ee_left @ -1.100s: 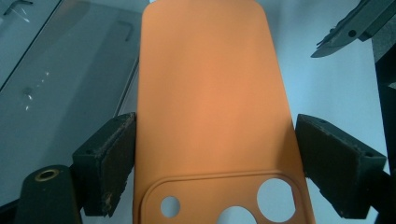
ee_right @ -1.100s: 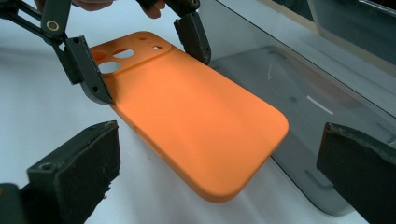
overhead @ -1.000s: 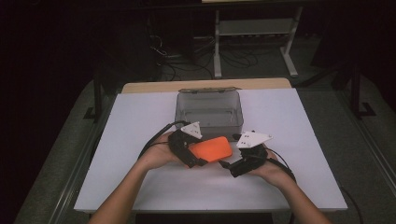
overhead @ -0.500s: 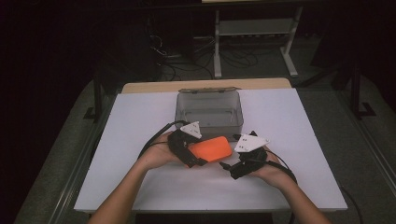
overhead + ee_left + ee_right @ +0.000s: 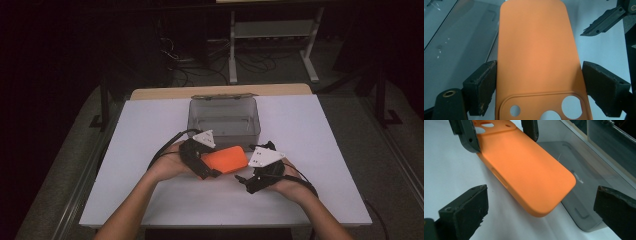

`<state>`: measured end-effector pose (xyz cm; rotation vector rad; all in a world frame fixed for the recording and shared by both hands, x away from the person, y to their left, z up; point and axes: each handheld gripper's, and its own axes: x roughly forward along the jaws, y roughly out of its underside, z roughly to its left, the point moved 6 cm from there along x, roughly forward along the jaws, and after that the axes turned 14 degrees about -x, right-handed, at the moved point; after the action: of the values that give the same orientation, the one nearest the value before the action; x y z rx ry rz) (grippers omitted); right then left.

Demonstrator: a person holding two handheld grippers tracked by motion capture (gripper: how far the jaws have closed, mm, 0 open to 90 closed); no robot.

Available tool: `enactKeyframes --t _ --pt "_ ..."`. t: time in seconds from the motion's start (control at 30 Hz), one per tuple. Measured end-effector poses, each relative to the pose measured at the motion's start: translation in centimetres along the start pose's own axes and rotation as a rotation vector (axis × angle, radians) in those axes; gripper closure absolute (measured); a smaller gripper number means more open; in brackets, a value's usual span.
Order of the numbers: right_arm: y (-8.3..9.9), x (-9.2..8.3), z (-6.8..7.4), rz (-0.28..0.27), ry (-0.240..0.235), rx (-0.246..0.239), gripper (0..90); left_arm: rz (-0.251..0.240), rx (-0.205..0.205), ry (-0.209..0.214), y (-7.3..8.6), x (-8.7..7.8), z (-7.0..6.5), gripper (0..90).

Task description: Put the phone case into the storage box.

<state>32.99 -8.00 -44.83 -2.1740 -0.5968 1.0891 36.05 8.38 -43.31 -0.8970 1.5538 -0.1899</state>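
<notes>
Here the right gripper point(image 5: 242, 179) sits a touch nearer than before, its jaws apart and empty. The left gripper point(image 5: 214, 173) stays clamped across the orange phone case point(image 5: 226, 160); its own view shows camera cutouts. No writing is readable. Beyond stands a clear box point(image 5: 224, 116).

From my high view the room is dim and nearly black around the edges, with only the white table point(image 5: 310, 130) lit from above and the picture soft and grainy. In my left gripper view the orange phone case point(image 5: 536, 50) is evenly lit, slightly soft up close. My right gripper view shows pale glare streaks on the clear plastic box point(image 5: 584, 182), with blurred near jaws.
</notes>
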Motion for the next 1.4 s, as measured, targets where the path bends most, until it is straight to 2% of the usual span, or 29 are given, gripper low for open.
enactKeyframes --t 0.47,0.73,0.8,1.2,1.23,1.4 --pt "0.07 0.27 0.30 0.032 0.043 -0.081 0.0 -0.001 -0.005 0.001 0.01 0.03 -0.03 15.3" --pt "0.13 0.47 0.42 0.053 0.071 -0.136 0.0 0.003 -0.002 0.001 0.04 0.02 0.02 15.3" --pt "0.13 0.53 0.50 0.063 0.083 -0.163 0.0 0.002 -0.005 0.002 0.04 0.03 0.01 15.3" --pt "0.13 0.70 0.73 0.082 0.109 -0.211 0.0 0.004 -0.006 0.003 0.05 0.05 0.05 15.3" --pt "0.12 0.75 0.78 0.087 0.118 -0.230 0.0 0.005 -0.008 0.003 0.06 0.06 0.03 15.3" --pt "0.06 0.85 0.96 0.104 0.135 -0.266 0.0 0.008 -0.010 0.004 0.08 0.06 0.03 15.3"
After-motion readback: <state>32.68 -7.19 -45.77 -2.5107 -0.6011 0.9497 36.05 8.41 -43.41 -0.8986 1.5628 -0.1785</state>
